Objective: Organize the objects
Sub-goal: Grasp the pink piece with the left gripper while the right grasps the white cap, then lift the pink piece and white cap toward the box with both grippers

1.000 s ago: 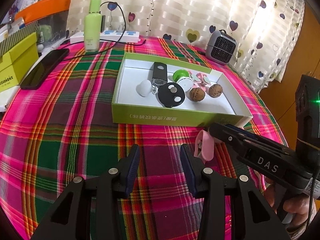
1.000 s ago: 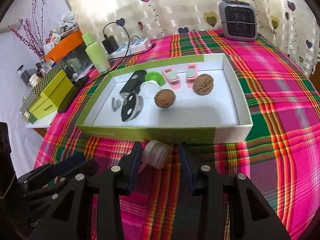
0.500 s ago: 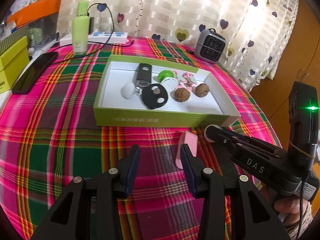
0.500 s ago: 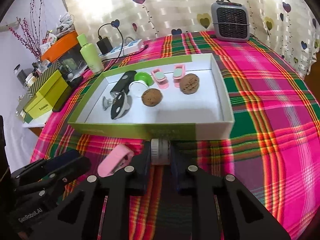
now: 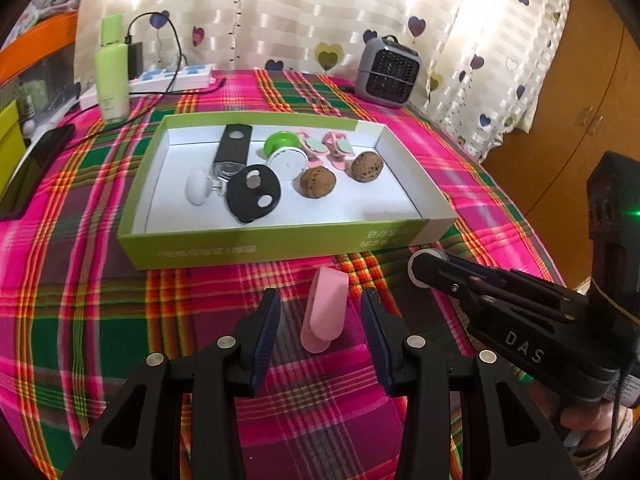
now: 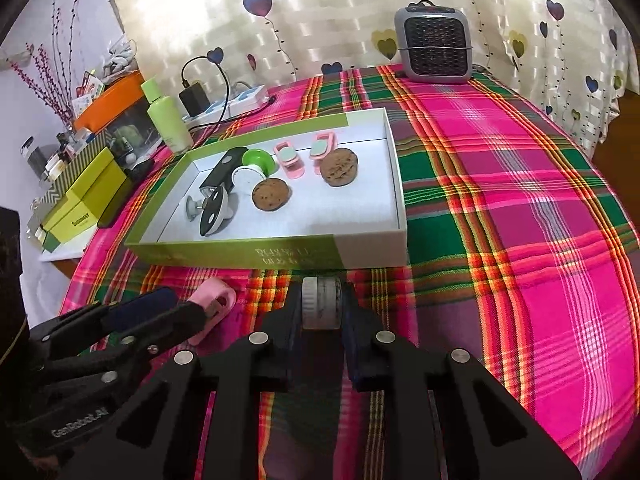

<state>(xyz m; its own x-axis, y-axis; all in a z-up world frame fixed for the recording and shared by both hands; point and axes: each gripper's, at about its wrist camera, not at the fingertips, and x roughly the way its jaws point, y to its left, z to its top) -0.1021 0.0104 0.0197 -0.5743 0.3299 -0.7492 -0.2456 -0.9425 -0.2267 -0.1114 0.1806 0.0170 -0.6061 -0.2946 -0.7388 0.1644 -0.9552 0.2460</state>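
Observation:
A green-sided shallow box sits on the plaid tablecloth and holds a black flashlight, a black disc, a white knob, a green-and-white cap, two pink clips and two walnuts. My left gripper is open, with a pink clip lying on the cloth between its fingers, in front of the box. My right gripper is shut on a small white round jar, just in front of the box's near wall; it also shows in the left wrist view.
A grey mini heater stands at the back. A green bottle, a power strip with charger and a black phone lie left of the box. Yellow-green boxes stand beyond the table's left edge.
My right gripper has closed on the white jar. My left gripper has shifted so that the pink clip now lies between its open fingers.

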